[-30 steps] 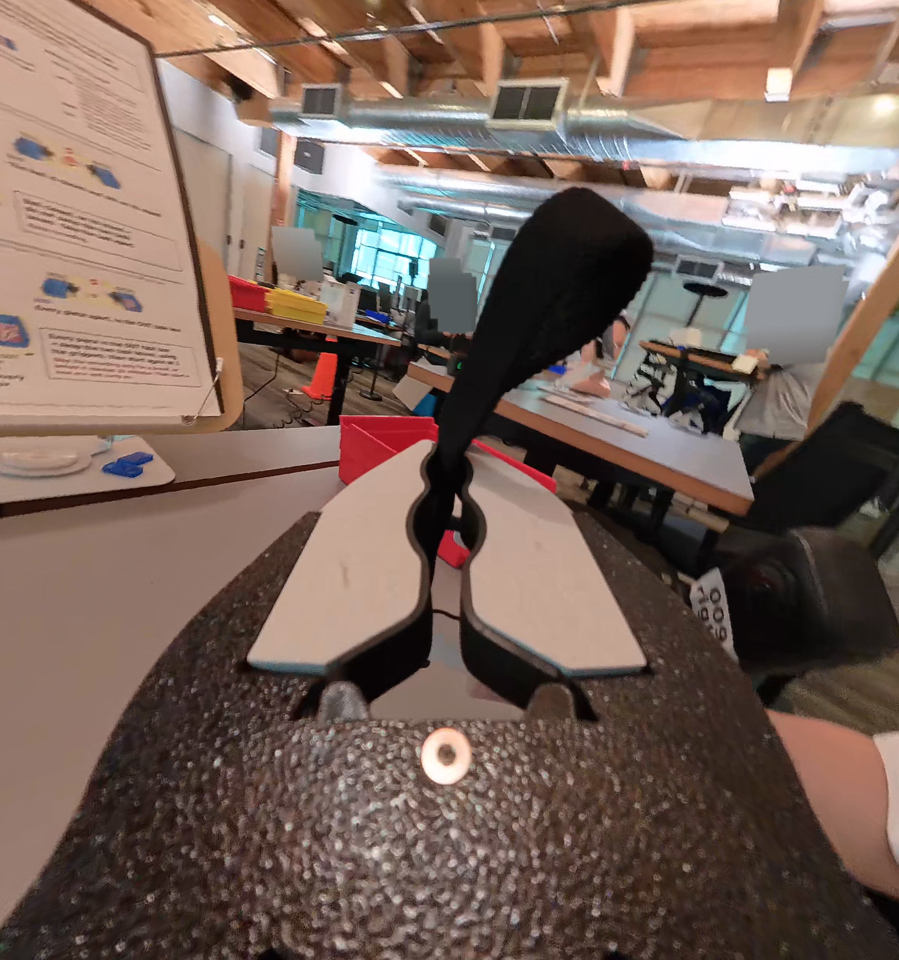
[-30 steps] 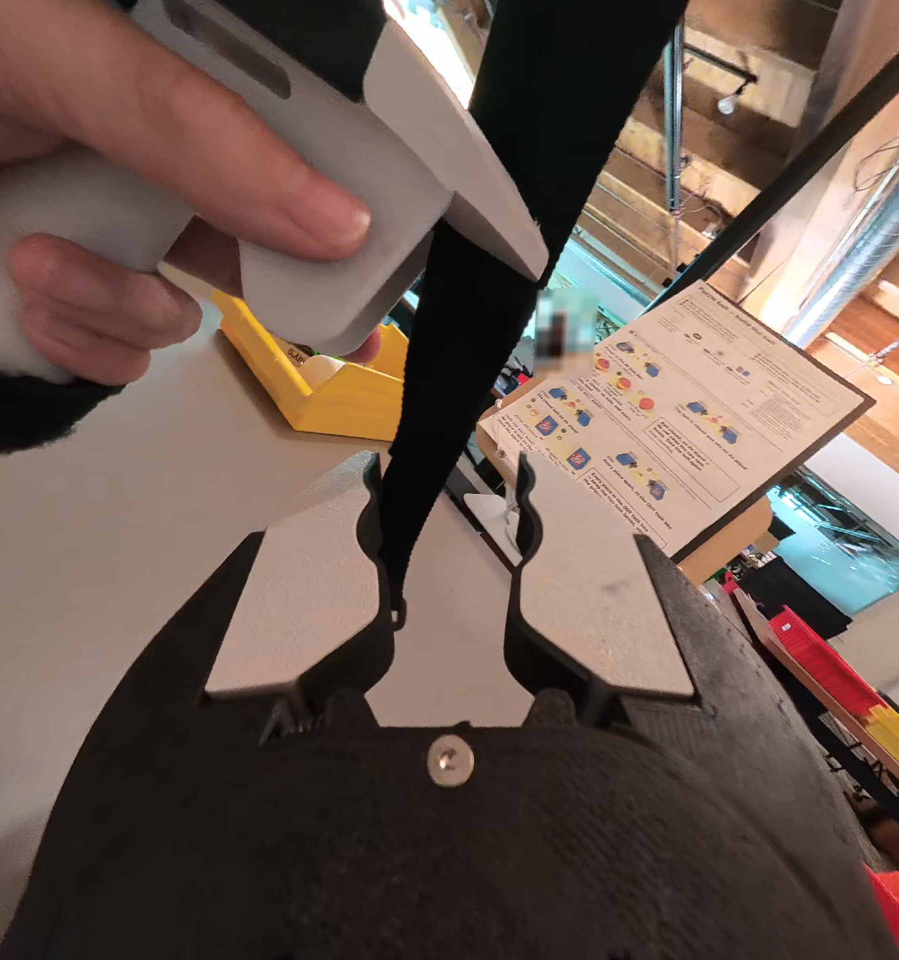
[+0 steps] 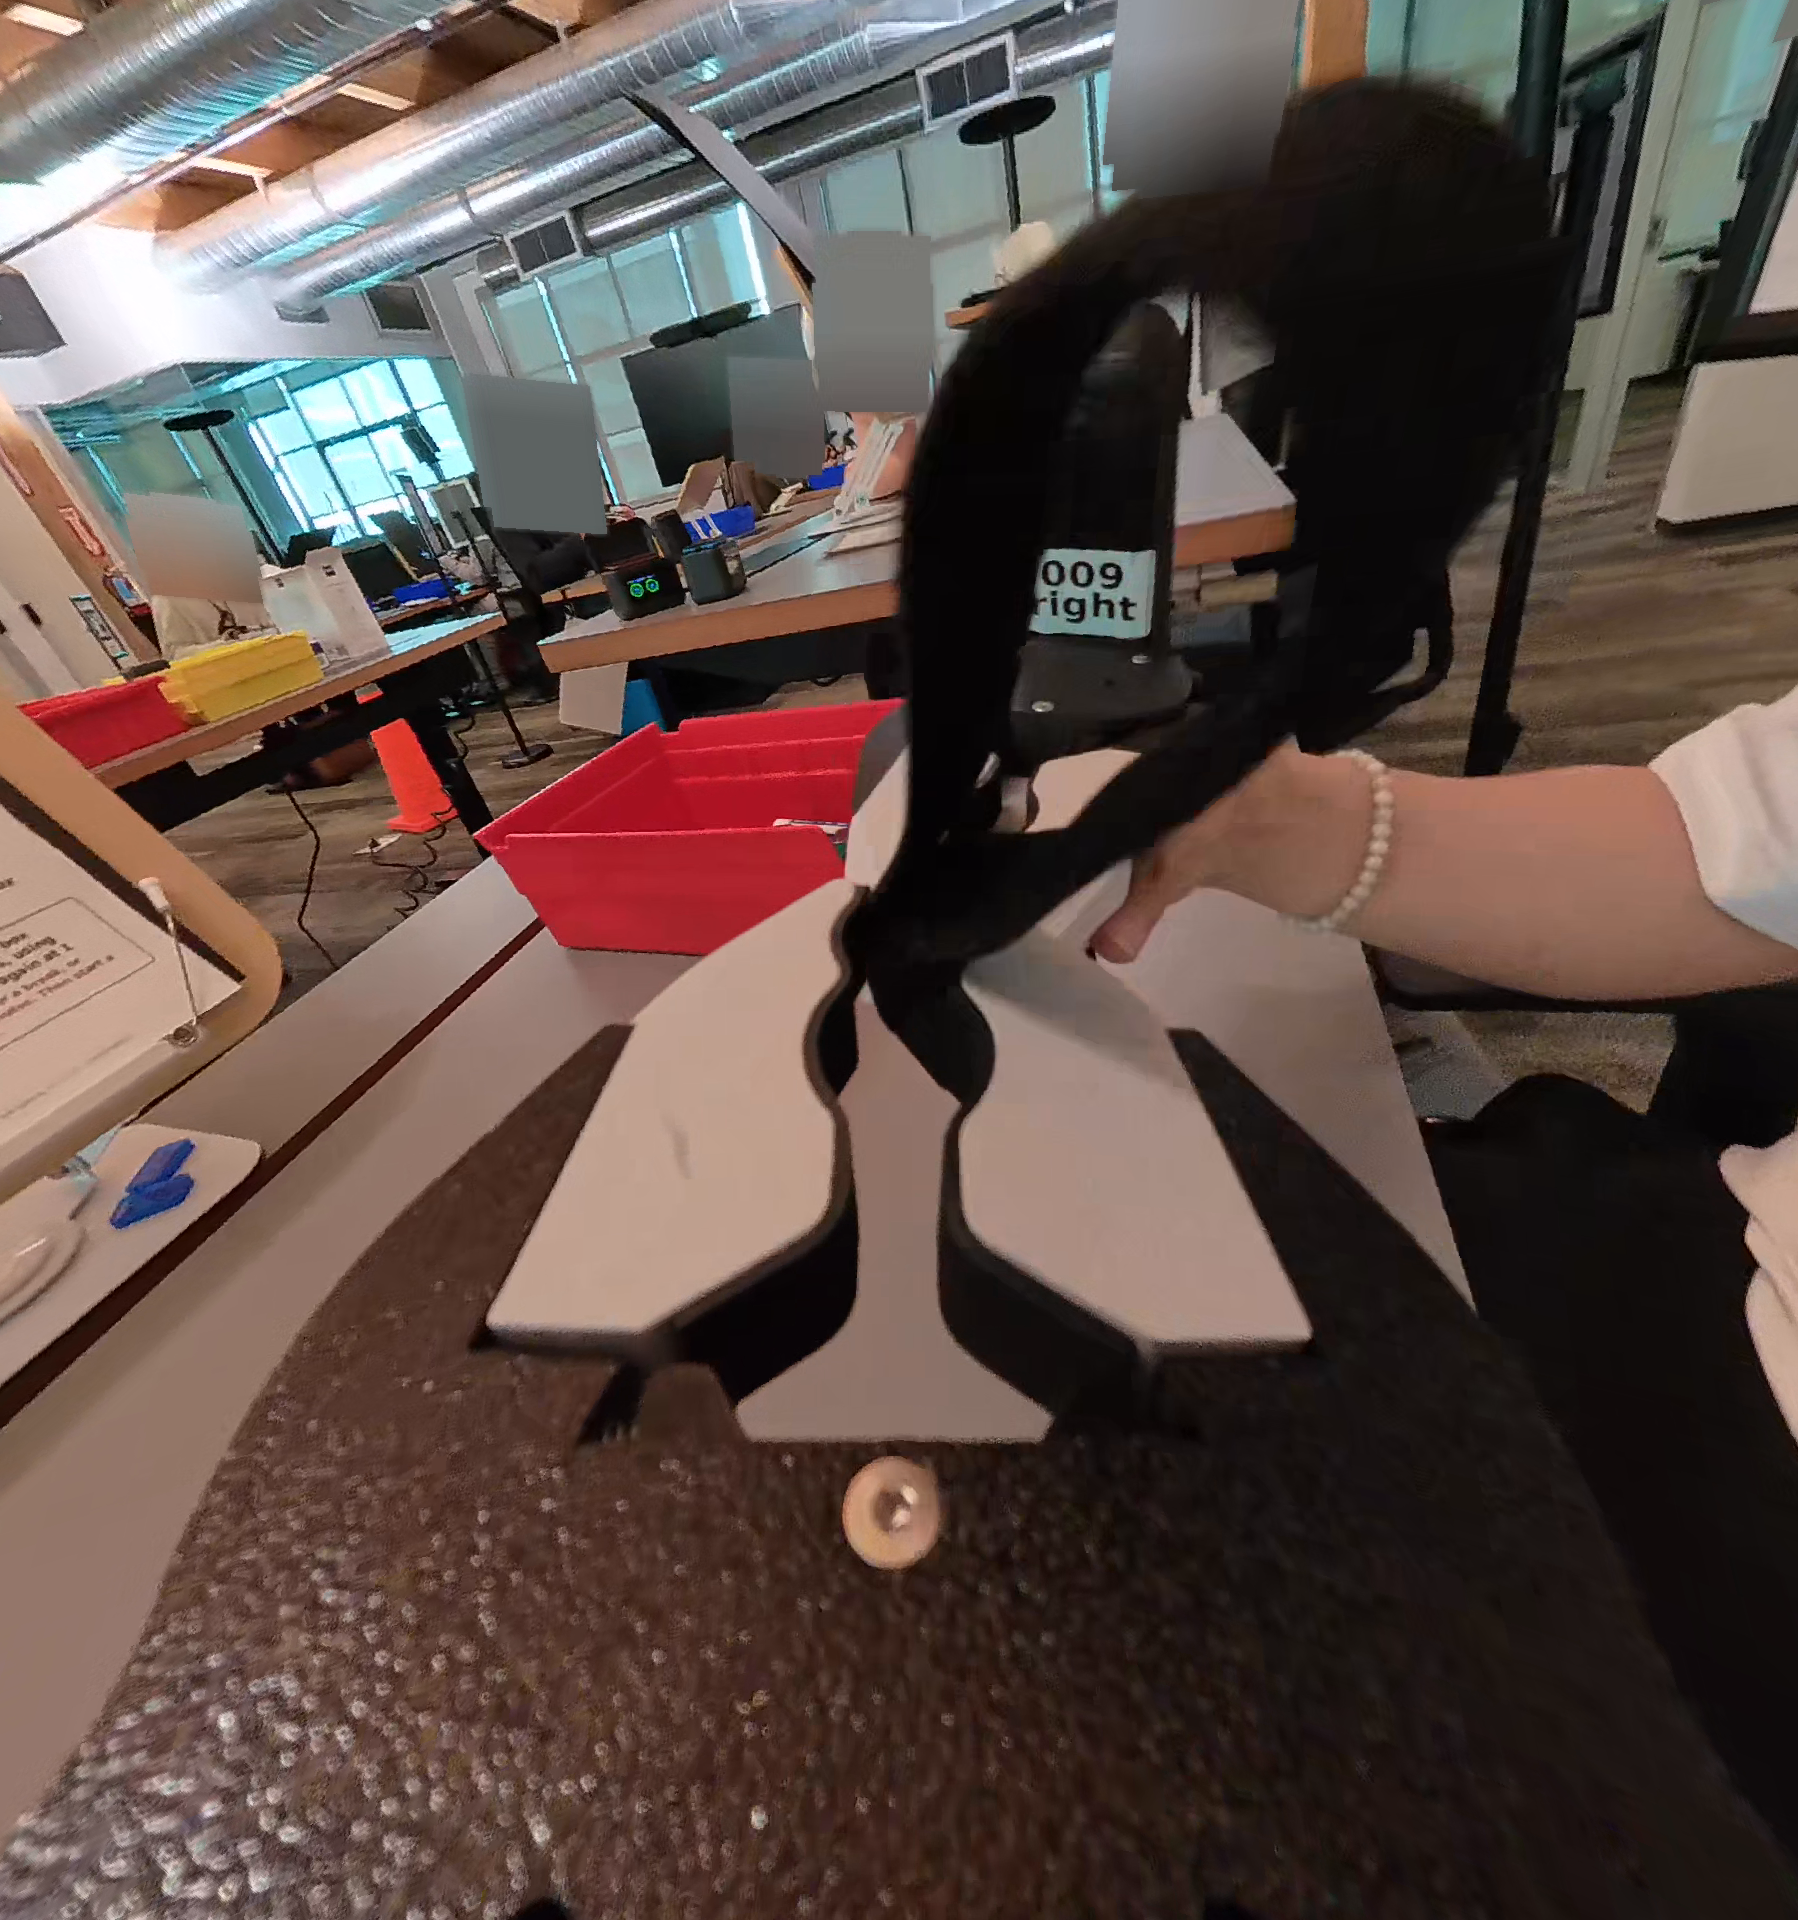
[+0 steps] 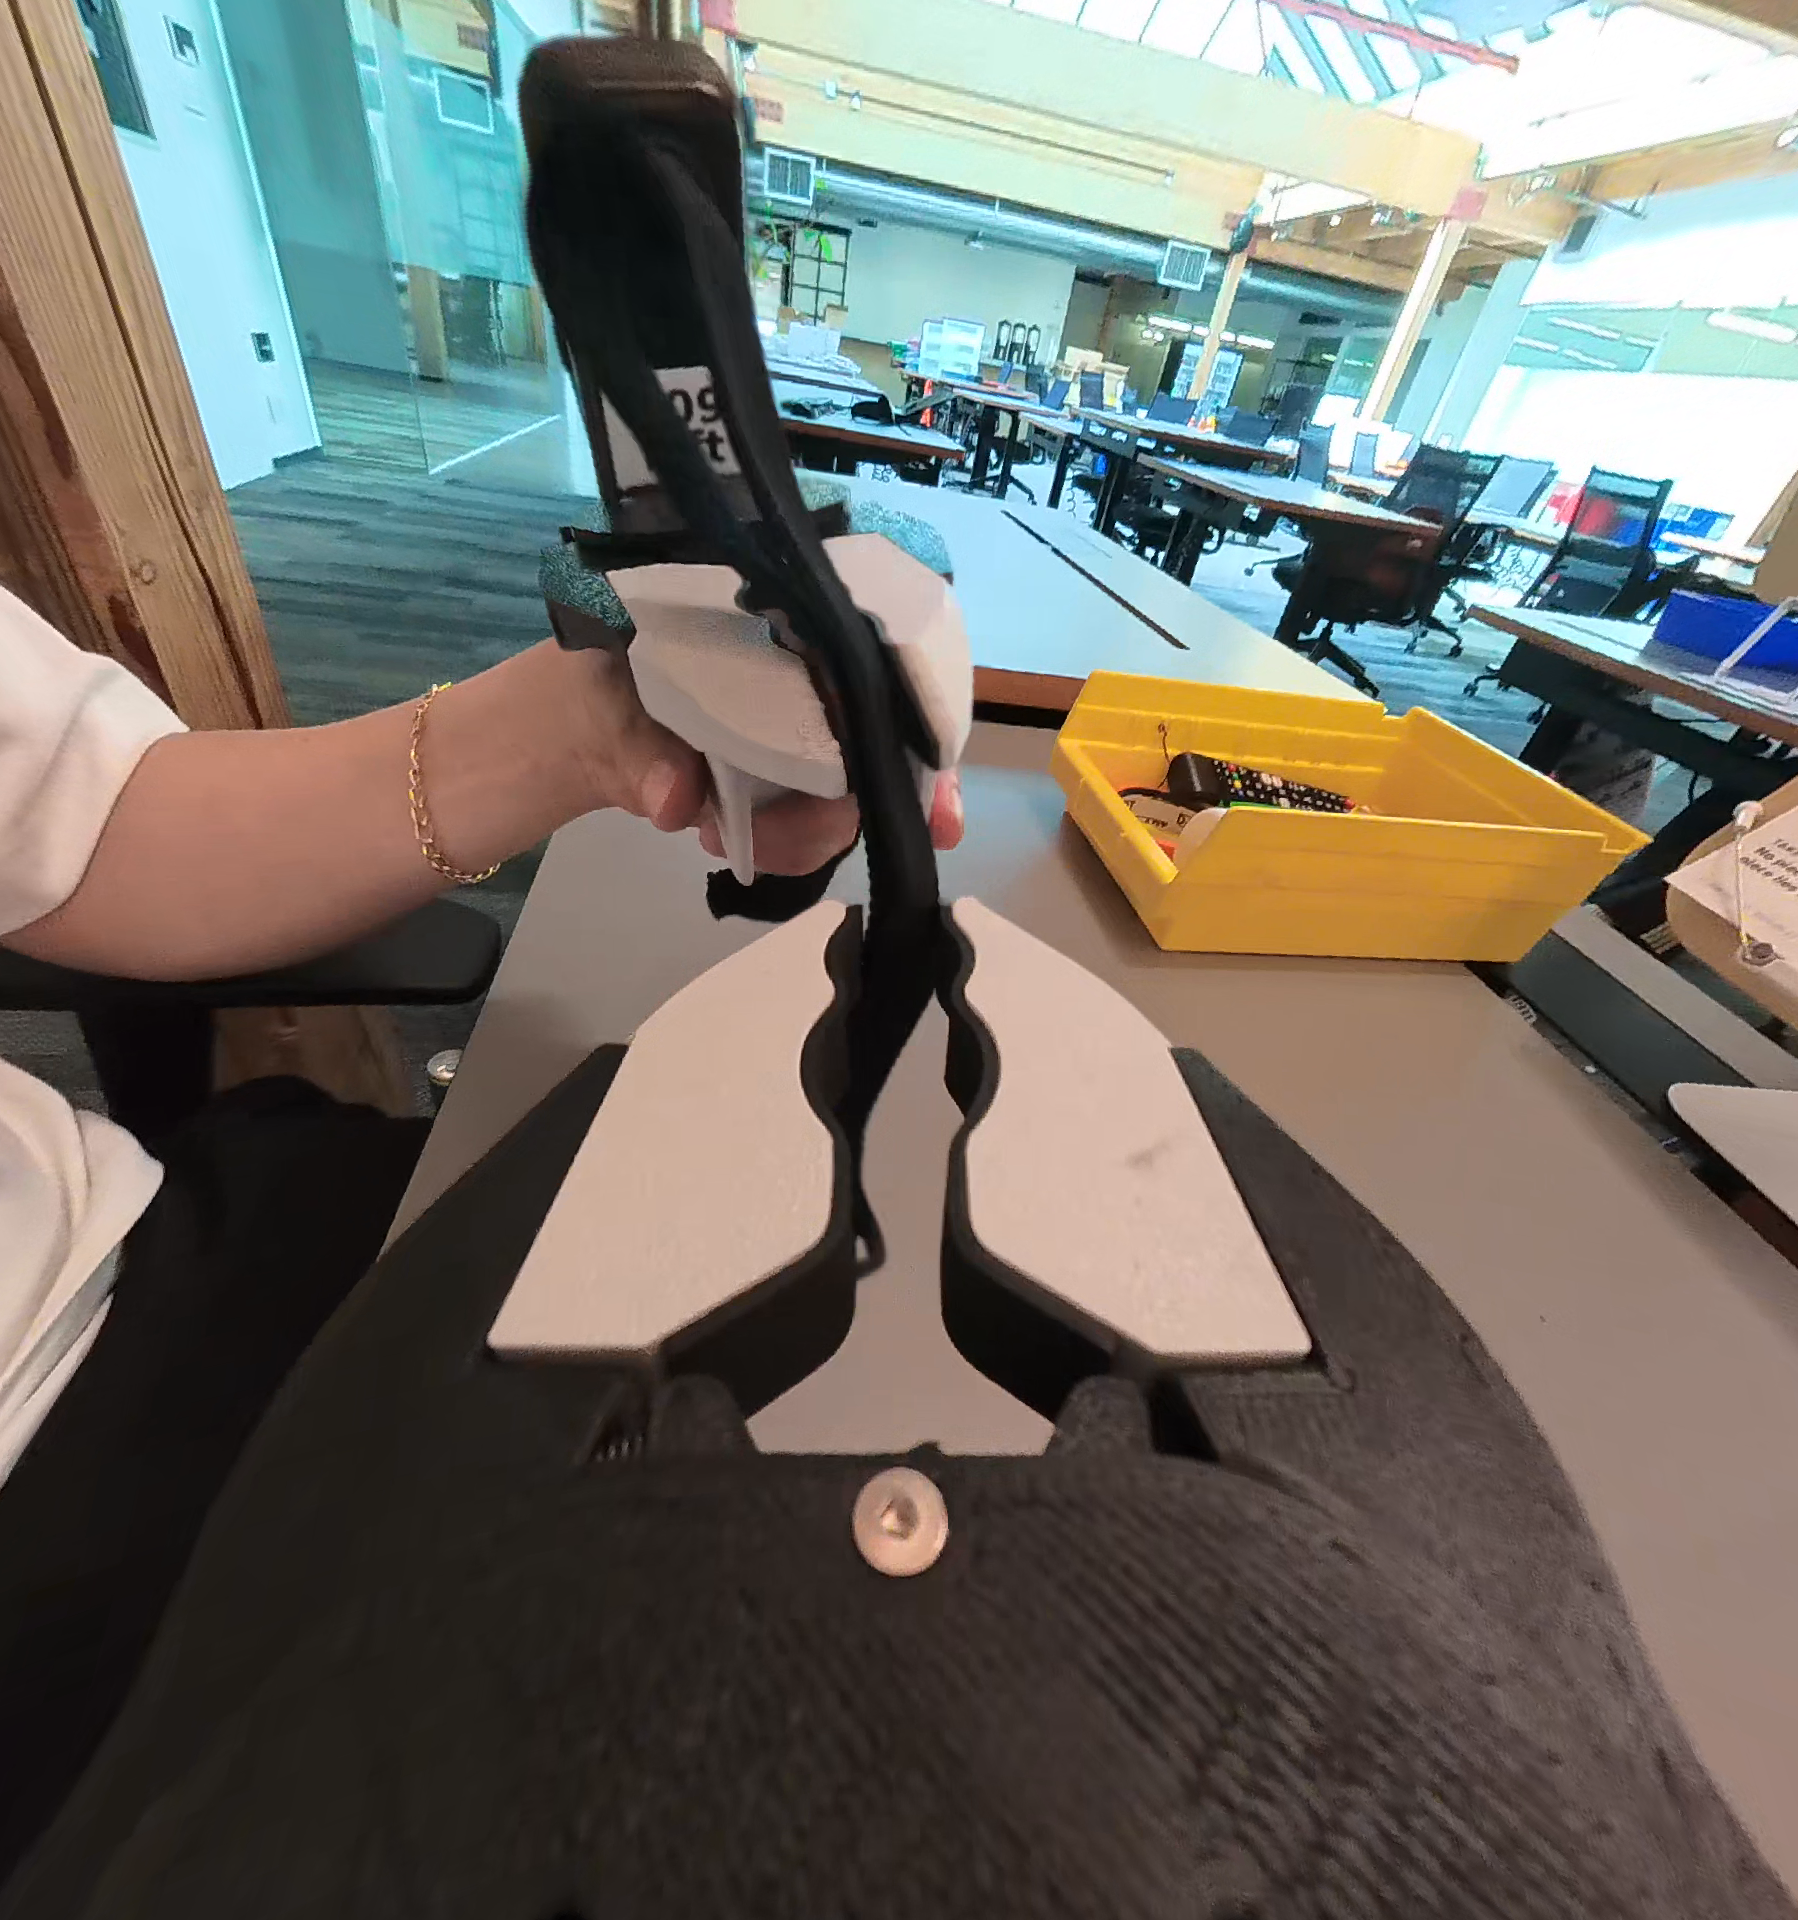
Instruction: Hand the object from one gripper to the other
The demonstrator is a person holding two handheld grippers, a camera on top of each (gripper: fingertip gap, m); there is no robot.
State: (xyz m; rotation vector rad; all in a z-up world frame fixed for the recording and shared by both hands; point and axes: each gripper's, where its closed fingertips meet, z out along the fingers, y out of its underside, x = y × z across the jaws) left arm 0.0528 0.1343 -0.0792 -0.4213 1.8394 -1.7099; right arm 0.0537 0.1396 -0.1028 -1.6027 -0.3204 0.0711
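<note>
A long black fabric strap (image 4: 879, 862) hangs stretched above the grey table (image 4: 1342, 1091) between two hand-held grippers, mid-handover. The left gripper (image 3: 900, 1023) appears narrowed on one end; the right gripper (image 4: 900, 1023) pinches the other between its grey fingers (image 4: 708, 1153). Next, it seems, one grip must loosen while the other holds firm.

The black strap (image 4: 879, 831) looks like soft matt cloth; the right gripper (image 4: 900, 925) has smooth matt grey fingers (image 4: 687, 1153) on a rough, grainy black body. The yellow bin (image 4: 1373, 894) and red bin (image 3: 666, 862) look like smooth plastic.
</note>
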